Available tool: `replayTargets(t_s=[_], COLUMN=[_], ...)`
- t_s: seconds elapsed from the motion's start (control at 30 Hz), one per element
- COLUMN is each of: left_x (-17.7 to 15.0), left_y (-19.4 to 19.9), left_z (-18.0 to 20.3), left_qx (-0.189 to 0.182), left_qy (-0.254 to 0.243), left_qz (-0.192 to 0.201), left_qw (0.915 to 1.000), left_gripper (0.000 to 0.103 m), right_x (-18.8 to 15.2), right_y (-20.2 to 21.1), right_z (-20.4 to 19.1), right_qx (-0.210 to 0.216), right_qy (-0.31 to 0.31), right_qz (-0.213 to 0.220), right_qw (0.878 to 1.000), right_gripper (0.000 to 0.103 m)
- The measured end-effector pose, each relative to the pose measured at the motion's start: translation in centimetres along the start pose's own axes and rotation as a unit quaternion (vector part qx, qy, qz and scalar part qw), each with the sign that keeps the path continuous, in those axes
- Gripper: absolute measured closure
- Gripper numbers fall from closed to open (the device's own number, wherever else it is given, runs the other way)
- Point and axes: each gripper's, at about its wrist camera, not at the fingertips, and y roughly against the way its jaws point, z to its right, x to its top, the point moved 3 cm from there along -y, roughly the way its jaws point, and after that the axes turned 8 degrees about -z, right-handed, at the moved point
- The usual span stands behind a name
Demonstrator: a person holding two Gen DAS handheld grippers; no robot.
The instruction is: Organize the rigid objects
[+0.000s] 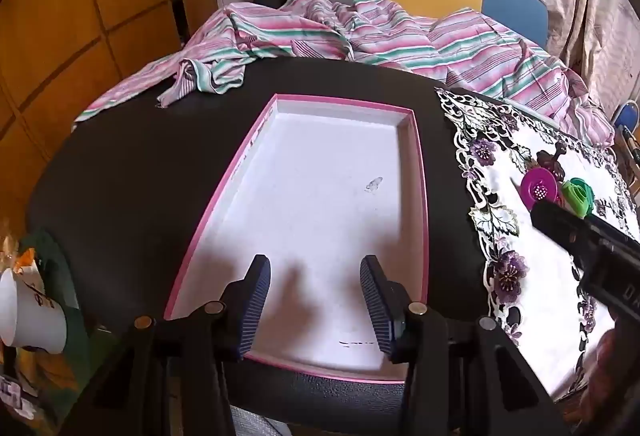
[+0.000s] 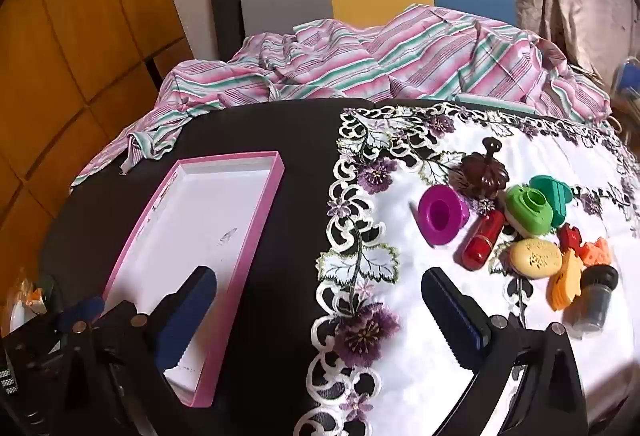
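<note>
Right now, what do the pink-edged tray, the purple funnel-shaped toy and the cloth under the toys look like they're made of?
Pink-edged tray: likely cardboard, with a matte white inside, thin straight walls and a scuff on the floor.
Purple funnel-shaped toy: moulded plastic, glossy, with bright highlights on its rim.
Cloth: white fabric, with cut-out lace edging and embroidered purple flowers.

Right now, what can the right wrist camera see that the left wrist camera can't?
Only the right wrist view shows most of the toy pile: the red capsule, the tan bun, the orange pieces and the dark jar. It also shows the open right gripper.

Only the left wrist view shows the white paper cup at the table's edge and the open left gripper above the tray.

Both show the pink-rimmed tray, with no toys in it, the magenta cup, the flowered cloth and the striped fabric.
</note>
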Motion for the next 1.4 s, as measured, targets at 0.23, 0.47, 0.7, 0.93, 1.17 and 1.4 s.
replayTargets(t_s=[0.23, 0.47, 0.7, 0.93, 1.17, 1.4], left_x=[0.6, 0.2, 0.4, 0.5, 0.7, 0.7], left_y=[0.7, 1.6, 2.0, 2.1, 2.2, 2.3], left_z=[-1.3, 0.0, 1.8, 3.7, 6.0, 7.7], left_qx=[-0.017, -0.006, -0.009, -0.012, -0.024, -0.031], left_qy=[0.006, -0.002, -0.030, -0.054, -0.080, -0.099], left_qz=[-0.001, 0.011, 0.021, 0.026, 0.026, 0.027], left_qw=[0.9998, 0.9999, 0.9993, 0.9981, 0.9962, 0.9942], left_gripper=[0.056, 0.056, 0.056, 0.056, 0.056, 0.056], right_x=[-1.1, -0.8, -1.1, -0.9, -1.0, -1.3], right_y=[1.1, 1.9, 2.8, 4.0, 4.4, 4.8], right_z=[-0.7, -0.7, 0.4, 2.5, 5.0, 7.2], right_qx=[-0.044, -0.052, -0.069, -0.092, -0.108, -0.131], right_qy=[0.025, 0.016, 0.004, -0.024, -0.053, -0.090], right_qz=[-0.009, 0.001, 0.009, 0.021, 0.021, 0.019], right_qw=[0.999, 0.998, 0.998, 0.995, 0.993, 0.987], right_gripper=[0.000, 0.000, 0.000, 0.000, 0.000, 0.000])
